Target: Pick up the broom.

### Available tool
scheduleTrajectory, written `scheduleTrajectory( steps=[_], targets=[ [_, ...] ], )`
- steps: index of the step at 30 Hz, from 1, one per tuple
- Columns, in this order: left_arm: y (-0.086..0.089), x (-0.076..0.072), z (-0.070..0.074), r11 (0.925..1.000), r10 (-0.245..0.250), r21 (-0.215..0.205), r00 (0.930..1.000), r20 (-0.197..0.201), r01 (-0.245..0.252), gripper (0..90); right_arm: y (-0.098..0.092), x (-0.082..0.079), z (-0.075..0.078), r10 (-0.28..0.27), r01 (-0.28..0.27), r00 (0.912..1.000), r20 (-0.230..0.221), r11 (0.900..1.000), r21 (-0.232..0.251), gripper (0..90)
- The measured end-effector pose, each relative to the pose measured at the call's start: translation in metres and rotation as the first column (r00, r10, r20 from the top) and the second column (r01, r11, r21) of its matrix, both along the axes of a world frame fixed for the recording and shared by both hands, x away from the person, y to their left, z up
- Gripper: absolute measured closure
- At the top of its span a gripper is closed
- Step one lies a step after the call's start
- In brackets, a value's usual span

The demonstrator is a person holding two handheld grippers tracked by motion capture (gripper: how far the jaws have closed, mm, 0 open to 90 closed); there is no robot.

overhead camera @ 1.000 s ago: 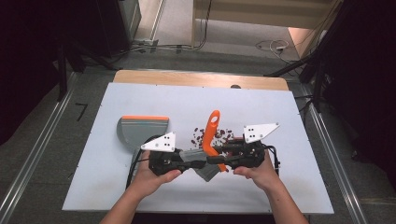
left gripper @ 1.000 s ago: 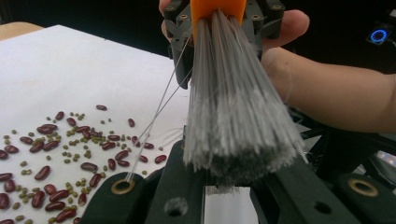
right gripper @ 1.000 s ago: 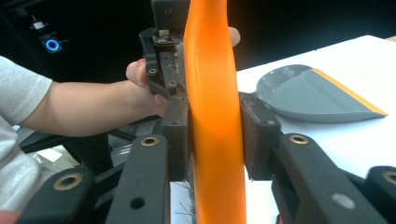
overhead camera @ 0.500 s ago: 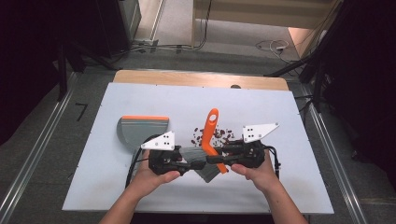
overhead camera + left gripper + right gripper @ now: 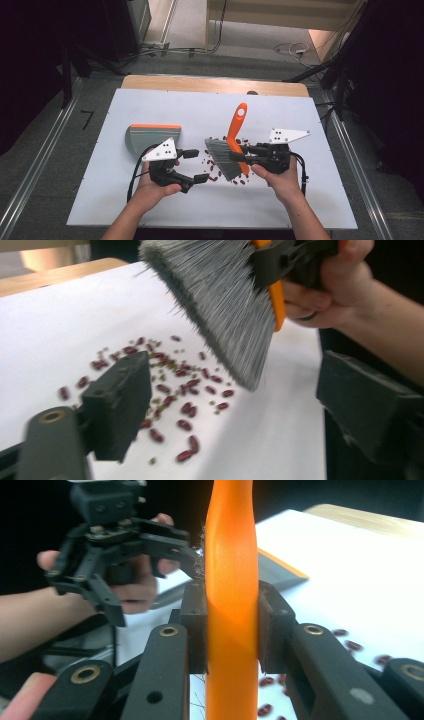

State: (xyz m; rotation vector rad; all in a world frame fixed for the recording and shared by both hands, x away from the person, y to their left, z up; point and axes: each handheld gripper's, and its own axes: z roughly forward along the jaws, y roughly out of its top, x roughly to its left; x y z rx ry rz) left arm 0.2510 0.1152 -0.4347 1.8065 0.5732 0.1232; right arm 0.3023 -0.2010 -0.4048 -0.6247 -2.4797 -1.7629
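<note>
A hand brush with an orange handle point(image 5: 238, 125) and grey bristles point(image 5: 222, 157) is held over the white table by my right gripper point(image 5: 239, 156), which is shut on the handle point(image 5: 231, 605). Dark red beans point(image 5: 212, 170) lie scattered under and around the bristles point(image 5: 220, 305). My left gripper point(image 5: 196, 166) sits just left of the brush; its jaws have just been opening and stand wide with nothing between them point(image 5: 240, 410). The beans point(image 5: 175, 390) lie ahead of its fingers point(image 5: 117, 405). A grey dustpan with an orange edge point(image 5: 150, 136) rests on the table beyond the left hand.
The white board point(image 5: 300, 210) covers a wooden table whose far edge point(image 5: 210, 84) shows. Dark stands and cables ring the table on the floor. The left gripper point(image 5: 115, 540) and the dustpan point(image 5: 280, 575) appear beyond the handle in the right gripper view.
The left jaws, earlier closed at the brush head, now stand apart and clear of it. The brush has shifted slightly up and away from me in the right gripper.
</note>
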Motion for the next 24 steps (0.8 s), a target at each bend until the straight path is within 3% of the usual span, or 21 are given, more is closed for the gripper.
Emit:
scheduleTrajectory(
  steps=[10, 11, 21, 22, 24],
  targets=[
    [0.017, 0.002, -0.006, 0.9979, 0.065, -0.007, 0.9979, -0.001, -0.065, 0.9, -0.009, 0.004, -0.003, -0.117, 0.117, 0.9931, 0.008, 0.991, -0.064, 69.2],
    [0.019, 0.002, -0.006, 0.9970, 0.076, -0.007, 0.9971, 0.001, -0.076, 0.0, -0.012, 0.005, -0.004, -0.146, 0.146, 0.9892, 0.008, 0.986, -0.074, 69.2],
    [0.037, 0.000, -0.011, 0.9936, 0.109, -0.030, 0.9938, 0.020, -0.109, 0.0, -0.027, 0.013, -0.006, -0.241, 0.242, 0.9703, 0.019, 0.965, -0.104, 69.1],
    [0.038, 0.000, -0.011, 0.9935, 0.109, -0.033, 0.9938, 0.020, -0.109, 0.0, -0.030, 0.014, -0.007, -0.267, 0.268, 0.9633, 0.022, 0.956, -0.122, 69.1],
    [0.041, 0.000, -0.010, 0.9924, 0.118, -0.039, 0.9928, 0.024, -0.117, 0.0, -0.031, 0.015, -0.007, -0.277, 0.277, 0.9608, 0.019, 0.953, -0.126, 69.1]
  ],
)
